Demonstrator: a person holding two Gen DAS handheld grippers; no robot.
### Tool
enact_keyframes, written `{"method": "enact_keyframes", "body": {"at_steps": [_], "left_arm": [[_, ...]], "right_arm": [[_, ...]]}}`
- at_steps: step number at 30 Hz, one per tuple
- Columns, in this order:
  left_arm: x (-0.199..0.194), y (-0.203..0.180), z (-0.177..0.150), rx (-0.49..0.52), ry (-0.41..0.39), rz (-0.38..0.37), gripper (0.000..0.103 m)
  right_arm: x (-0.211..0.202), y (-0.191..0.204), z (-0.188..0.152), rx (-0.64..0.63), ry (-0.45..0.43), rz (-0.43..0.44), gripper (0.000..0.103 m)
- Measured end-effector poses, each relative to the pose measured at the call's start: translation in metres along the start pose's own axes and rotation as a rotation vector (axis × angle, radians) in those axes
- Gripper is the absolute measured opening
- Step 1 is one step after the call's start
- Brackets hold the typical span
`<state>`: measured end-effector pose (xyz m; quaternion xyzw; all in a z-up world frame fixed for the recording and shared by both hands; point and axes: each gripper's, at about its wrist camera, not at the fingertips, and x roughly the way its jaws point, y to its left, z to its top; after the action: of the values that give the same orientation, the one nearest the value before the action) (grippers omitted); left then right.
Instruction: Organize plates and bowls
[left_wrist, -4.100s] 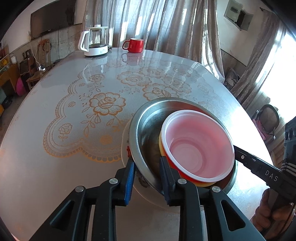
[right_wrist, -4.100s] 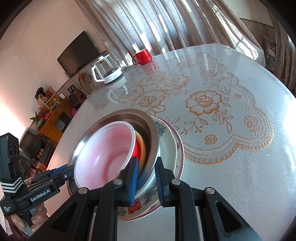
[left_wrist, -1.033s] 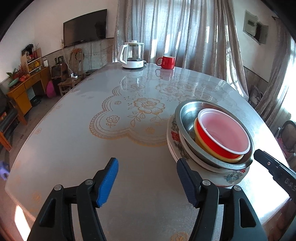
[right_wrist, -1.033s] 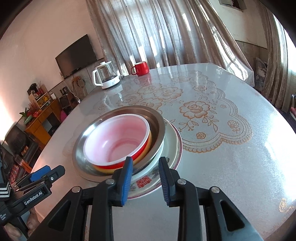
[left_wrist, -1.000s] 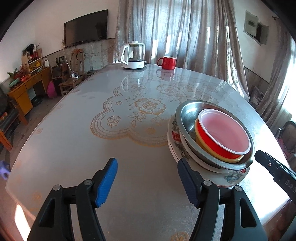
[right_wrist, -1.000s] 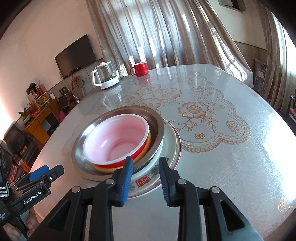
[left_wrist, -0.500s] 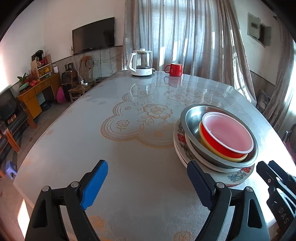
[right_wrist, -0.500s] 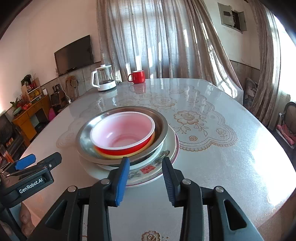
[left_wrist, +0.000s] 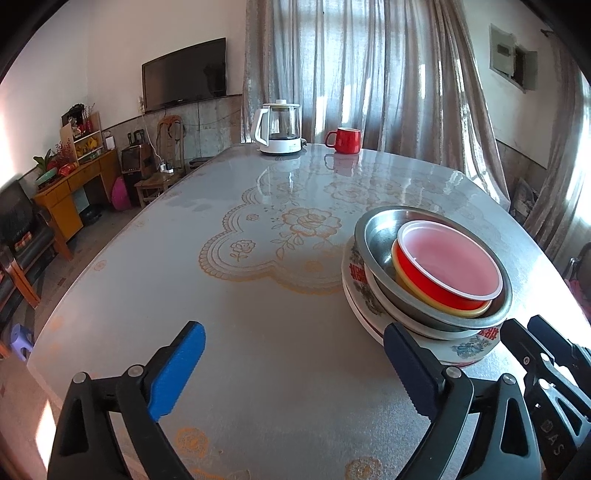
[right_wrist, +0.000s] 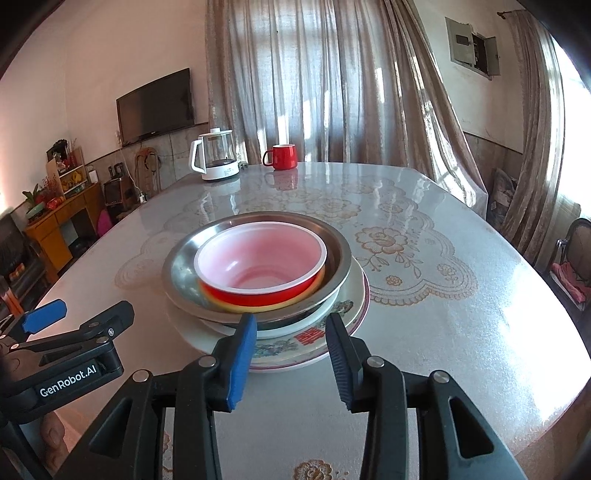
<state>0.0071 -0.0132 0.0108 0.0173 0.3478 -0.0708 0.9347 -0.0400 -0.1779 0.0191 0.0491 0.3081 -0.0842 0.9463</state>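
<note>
While my left tongs (left_wrist: 291, 365) hang over bare table (left_wrist: 258, 332), their blue pads (left_wrist: 173, 373) stand spread as wide as they go, having just been opening, and nothing lies between them. My right tongs (right_wrist: 290, 363) are parted a moderate way and grip nothing; their jaws have been easing apart too, though barely in the last moment. Their tips sit just in front of the near edge of the stack, close to the plate's rim, and whether they touch it I cannot tell.

All the dishes sit in one nested pile on the near side of the table. At the bottom lies a flowered plate (right_wrist: 314, 341) with a red character on its rim. On it rests a white bowl (right_wrist: 280, 332), of which only the edge shows, and in that a wide steel bowl (right_wrist: 181, 269). Inside the steel one sits a yellow bowl (right_wrist: 221, 301), showing only as a thin band, and on top a red bowl (right_wrist: 262, 258) with a pale pink inside and white lip. From the left view the pile is just beyond and right of my right-hand pad.

At the far end of the table stand a glass kettle (right_wrist: 216, 160) on a white base and a red mug (right_wrist: 282, 157), near each other and well apart from the stack. Below the left tongs in the right view, fingers (right_wrist: 51, 435) of my hand show
</note>
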Motion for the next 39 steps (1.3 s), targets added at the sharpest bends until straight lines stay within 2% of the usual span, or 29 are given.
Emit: {"method": "enact_keyframes", "body": {"at_steps": [7,39], "left_arm": [[-0.0014,-0.0019,0.0002,0.007,-0.005,-0.006,0.101],[-0.0009,-0.0029,-0.0004,0.004,0.002,-0.013,0.101]], "right_arm": [[-0.0006,-0.0001,0.0006,0.001,0.001,0.006,0.039],[-0.0007,0.0031,0.0029,-0.003,0.001,0.022,0.039]]}}
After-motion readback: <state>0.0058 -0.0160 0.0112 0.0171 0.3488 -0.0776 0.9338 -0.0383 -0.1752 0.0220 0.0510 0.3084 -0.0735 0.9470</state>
